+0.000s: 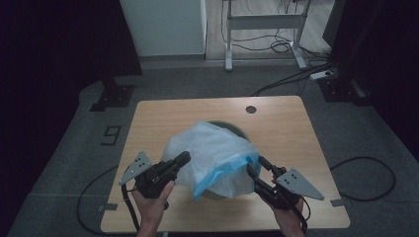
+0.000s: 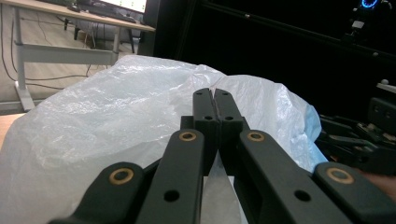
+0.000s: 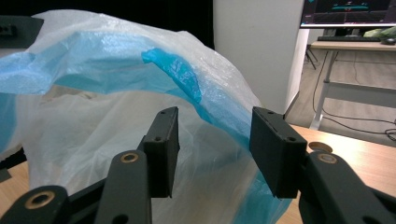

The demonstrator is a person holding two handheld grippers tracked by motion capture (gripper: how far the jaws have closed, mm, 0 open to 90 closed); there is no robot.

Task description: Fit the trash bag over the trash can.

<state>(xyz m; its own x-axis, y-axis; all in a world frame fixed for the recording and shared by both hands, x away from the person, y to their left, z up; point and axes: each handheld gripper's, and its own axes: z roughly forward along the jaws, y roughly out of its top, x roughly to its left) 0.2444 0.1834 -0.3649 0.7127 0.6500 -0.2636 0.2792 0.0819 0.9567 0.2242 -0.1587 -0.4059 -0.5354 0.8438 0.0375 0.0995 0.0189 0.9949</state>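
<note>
While the left gripper (image 1: pixel 182 159) is clamped on the thin white plastic bag (image 1: pixel 210 148), its blue-banded rim (image 3: pixel 177 70) lies just beyond the right gripper's (image 1: pixel 253 165) parted jaws.

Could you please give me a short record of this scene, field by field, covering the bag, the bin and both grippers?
work in hand: fitting a plastic bag over a green bin
bag: translucent white with a blue rim band, draped over the bin
bin: mostly covered; part of its rim shows at the far side
left gripper: jaws closed, pinching bag film
right gripper: jaws apart, at the bag's blue rim, not pressing it
surface: wooden table
</note>
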